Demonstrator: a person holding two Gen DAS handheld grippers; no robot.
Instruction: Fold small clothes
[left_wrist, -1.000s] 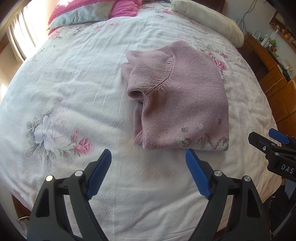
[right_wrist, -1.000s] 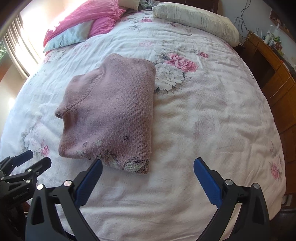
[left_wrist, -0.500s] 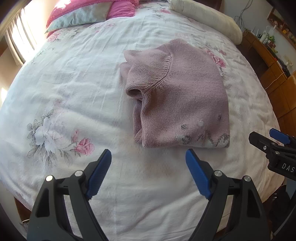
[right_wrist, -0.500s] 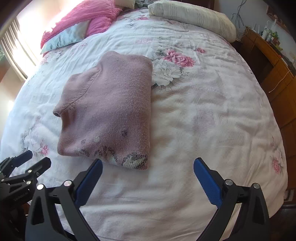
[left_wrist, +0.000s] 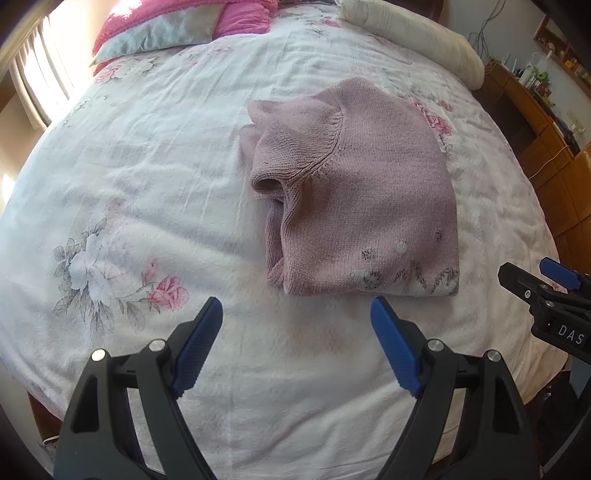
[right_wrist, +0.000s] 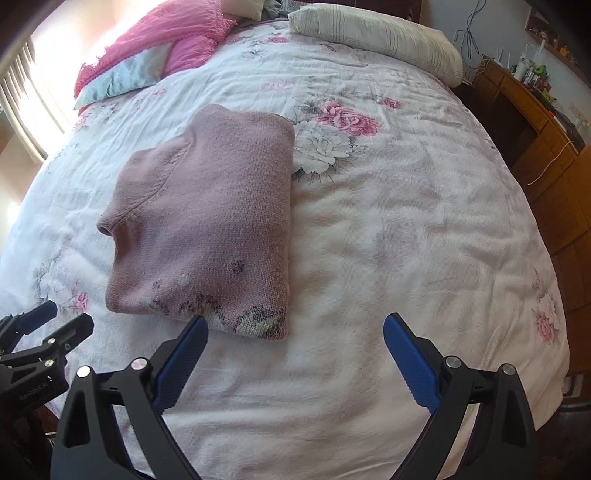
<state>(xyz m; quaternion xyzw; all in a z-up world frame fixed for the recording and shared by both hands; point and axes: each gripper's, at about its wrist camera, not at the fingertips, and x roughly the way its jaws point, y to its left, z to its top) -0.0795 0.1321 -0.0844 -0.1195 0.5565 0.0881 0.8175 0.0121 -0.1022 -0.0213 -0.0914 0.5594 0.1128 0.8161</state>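
Bed with white floral bedspread (right_wrist: 388, 229); pink pillows (right_wrist: 166, 48) and cream bolster (right_wrist: 376, 40) at its head; wooden dresser (right_wrist: 546, 155) right; bright curtained window (left_wrist: 40, 85) left.

The sweater (left_wrist: 362, 206) is matt ribbed knit, the bedspread (left_wrist: 147, 177) soft crinkled cloth, the dresser (right_wrist: 546, 162) glossy wood.

Two matte black plastic frames, left hand-held gripper (left_wrist: 296, 341) and right hand-held gripper (right_wrist: 295, 356) alike. Angular, clamp-like arms with triangular cut-outs near the base. Blue ribbed pads (left_wrist: 393, 347) lining the inner faces of the fingers, tapering to pointed tips. Round silver screws (left_wrist: 98, 355) set at the pivots, two per arm. White letters "DAS" (left_wrist: 570, 331) printed on the side of the right unit; faint, unreadable small white print on the left unit's side.
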